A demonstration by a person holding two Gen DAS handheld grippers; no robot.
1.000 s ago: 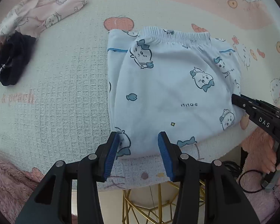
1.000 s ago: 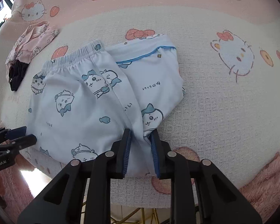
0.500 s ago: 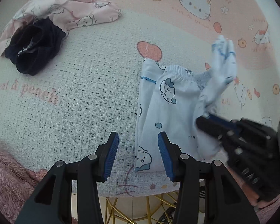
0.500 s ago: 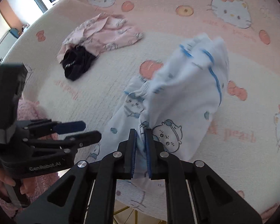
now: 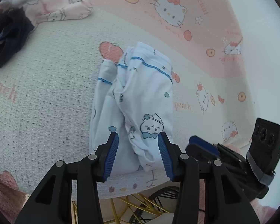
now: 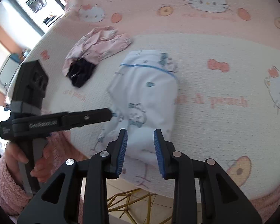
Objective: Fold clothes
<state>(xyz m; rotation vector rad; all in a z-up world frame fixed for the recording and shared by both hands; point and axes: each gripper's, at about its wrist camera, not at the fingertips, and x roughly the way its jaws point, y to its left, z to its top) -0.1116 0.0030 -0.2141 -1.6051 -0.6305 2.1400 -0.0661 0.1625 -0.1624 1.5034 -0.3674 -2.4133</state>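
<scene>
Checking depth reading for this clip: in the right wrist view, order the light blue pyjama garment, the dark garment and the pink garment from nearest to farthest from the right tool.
1. Light blue pyjama garment, just ahead of the right tool, partly between its open fingers.
2. Dark garment, farther off, up and left.
3. Pink garment, just beyond the dark one, touching it.

Two fisheye views, each from a camera mounted on a hand-held gripper, looking forward and steeply down along its two fingers at a cloth-covered table [image 5: 46,97]. The left view sits close above the table's near edge, its own fingers low in frame, the folded pants [image 5: 140,100] just ahead. The right gripper [image 5: 201,145] enters from its right side. The right view looks from nearby, angled slightly leftward, with a window at top left. It shows the same pants [image 6: 145,93], the pink and dark clothes [image 6: 95,56] farther back, and the left gripper [image 6: 110,113] at its left.
</scene>
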